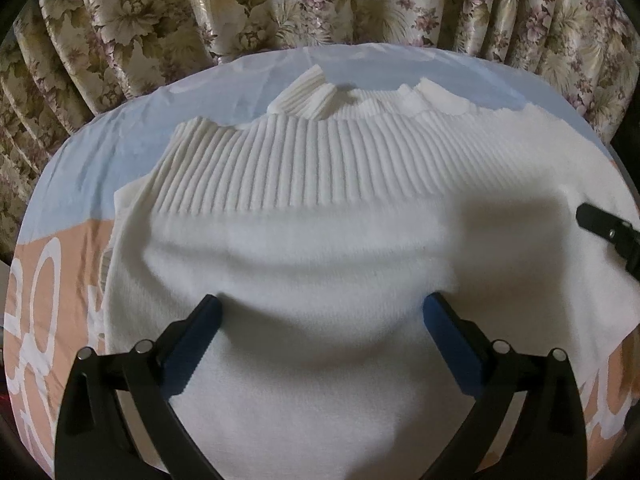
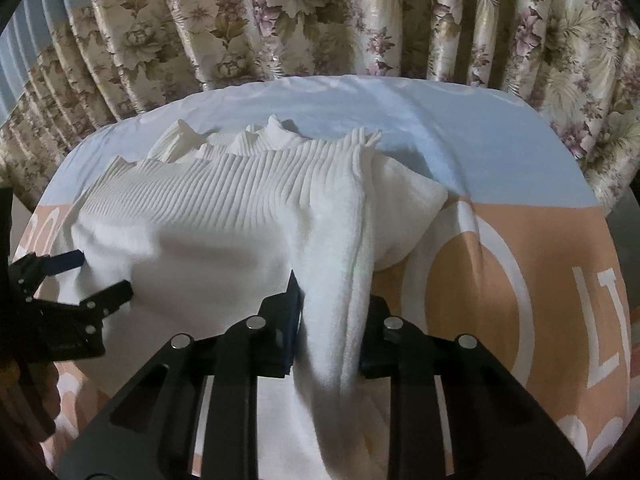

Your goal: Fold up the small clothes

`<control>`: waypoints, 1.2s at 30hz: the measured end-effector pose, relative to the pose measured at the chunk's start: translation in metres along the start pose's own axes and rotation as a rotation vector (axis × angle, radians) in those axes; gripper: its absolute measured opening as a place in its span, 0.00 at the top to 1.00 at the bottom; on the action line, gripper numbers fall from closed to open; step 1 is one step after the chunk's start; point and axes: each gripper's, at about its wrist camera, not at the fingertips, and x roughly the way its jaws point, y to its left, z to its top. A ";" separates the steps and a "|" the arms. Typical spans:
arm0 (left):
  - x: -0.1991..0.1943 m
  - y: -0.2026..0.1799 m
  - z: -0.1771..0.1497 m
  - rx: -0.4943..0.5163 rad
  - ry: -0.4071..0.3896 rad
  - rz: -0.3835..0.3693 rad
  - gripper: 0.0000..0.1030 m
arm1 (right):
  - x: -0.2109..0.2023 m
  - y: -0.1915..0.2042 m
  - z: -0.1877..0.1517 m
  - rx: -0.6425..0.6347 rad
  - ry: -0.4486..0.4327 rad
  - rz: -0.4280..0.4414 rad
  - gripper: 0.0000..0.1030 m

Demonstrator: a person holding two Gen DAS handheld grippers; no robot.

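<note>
Where the cloth (image 2: 500, 240) that covers the surface shows beside the sweater (image 2: 224, 216), it carries large white letters and rings on a peach field; at the right edge of the right wrist view an "L" can be read, the rest is cut off or hidden under the knit. The far part of the cloth is pale blue.

The white sweater lies spread on this cloth, its ribbed hem (image 1: 304, 160) towards the flowered curtain (image 1: 280, 0) that hangs behind the surface. A ribbed cuff (image 1: 308, 94) sticks up beyond the hem.

The right tool (image 2: 332, 320) is clenched on a bunched fold of the sweater's side, which stands up between its blue pads. The left tool (image 1: 320, 312) is released, its jaws spread wide with the tips resting on the flat knit.
</note>
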 end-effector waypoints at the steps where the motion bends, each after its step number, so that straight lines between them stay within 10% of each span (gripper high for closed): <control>1: 0.000 0.000 0.000 0.007 0.003 0.002 0.01 | -0.001 0.003 0.001 -0.005 0.004 -0.012 0.78; 16: -0.026 0.028 -0.008 0.145 -0.021 0.008 0.01 | -0.015 0.052 0.017 -0.032 0.005 -0.129 0.80; 30: -0.065 0.233 -0.054 -0.176 -0.058 0.122 0.01 | -0.004 0.250 0.041 -0.355 -0.016 -0.004 0.82; 36: -0.067 0.248 -0.070 -0.203 -0.035 0.129 0.01 | 0.030 0.292 0.016 -0.464 0.065 0.012 0.73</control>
